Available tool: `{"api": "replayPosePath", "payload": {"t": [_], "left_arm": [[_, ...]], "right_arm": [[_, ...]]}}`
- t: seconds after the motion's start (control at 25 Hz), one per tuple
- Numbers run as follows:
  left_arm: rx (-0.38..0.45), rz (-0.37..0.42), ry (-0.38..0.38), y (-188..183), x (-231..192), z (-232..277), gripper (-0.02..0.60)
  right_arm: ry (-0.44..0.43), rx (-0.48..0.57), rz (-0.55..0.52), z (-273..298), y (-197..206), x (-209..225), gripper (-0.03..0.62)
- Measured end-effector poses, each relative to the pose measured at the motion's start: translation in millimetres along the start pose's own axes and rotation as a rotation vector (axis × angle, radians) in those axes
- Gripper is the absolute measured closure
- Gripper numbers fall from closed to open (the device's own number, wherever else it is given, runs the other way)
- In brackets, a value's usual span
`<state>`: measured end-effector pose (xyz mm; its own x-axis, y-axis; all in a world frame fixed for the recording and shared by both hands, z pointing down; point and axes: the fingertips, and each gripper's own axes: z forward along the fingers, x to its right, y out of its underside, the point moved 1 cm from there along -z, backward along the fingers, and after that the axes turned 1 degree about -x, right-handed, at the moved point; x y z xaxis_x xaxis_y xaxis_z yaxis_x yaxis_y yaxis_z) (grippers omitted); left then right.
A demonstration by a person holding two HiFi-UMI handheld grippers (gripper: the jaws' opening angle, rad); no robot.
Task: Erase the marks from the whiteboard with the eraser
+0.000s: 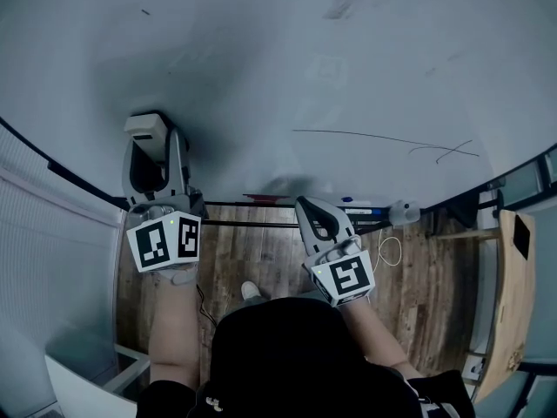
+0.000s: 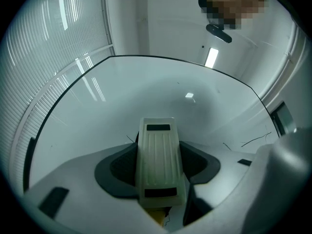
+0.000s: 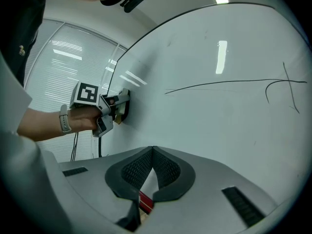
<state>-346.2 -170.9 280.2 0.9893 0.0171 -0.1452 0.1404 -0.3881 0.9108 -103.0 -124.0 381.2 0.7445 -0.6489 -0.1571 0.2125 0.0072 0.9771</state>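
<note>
The whiteboard (image 1: 261,59) fills the wall ahead of us, above a wooden floor (image 1: 261,251). At its left, our left gripper (image 1: 153,146) clamps the eraser (image 2: 160,160) against the board, well apart from the marks (image 1: 374,137) at right. Our right gripper (image 3: 152,152) is closed and empty. On the sweep right, the eraser might tilt or slip and leave streaks.

The whiteboard (image 1: 305,59) is glossy white, with thin black marks (image 1: 383,139) at its right. The eraser (image 2: 158,160) is ribbed cream with two black bars. The left hand-held gripper (image 1: 150,133) and right hand-held gripper (image 1: 306,205) are grey; their cubes (image 1: 164,240) are white with black square markers. The floor (image 1: 418,303) is brown wood plank.
</note>
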Motion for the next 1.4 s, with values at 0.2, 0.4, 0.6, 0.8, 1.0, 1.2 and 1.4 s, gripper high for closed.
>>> {"api": "replayPosePath", "payload": {"t": [0.2,0.4,0.6,0.8,1.0,1.2,1.4], "left_arm": [[-0.003,0.011,-0.004,3,36,0,0.324],[-0.003,-0.006,-0.037,5,66,0,0.325],[0.004,-0.02,-0.056,2,88,-2,0.327],[0.008,0.002,-0.022,6,135,-2,0.327],[0.008,0.076,0.019,16,187,-2,0.327],[0.012,0.099,0.01,20,218,-1,0.327],[0.017,0.152,0.049,21,264,-2,0.327]], "right_arm": [[-0.004,0.003,-0.002,-18,3,24,0.567],[-0.009,0.004,0.005,-38,8,56,0.568],[-0.016,0.019,0.006,-54,5,82,0.567],[-0.024,0.01,0.016,-71,15,108,0.568],[-0.028,0.019,0.019,-86,20,131,0.567],[-0.007,0.017,0.026,-107,29,157,0.568],[0.003,0.024,0.024,-125,35,181,0.568]]}}
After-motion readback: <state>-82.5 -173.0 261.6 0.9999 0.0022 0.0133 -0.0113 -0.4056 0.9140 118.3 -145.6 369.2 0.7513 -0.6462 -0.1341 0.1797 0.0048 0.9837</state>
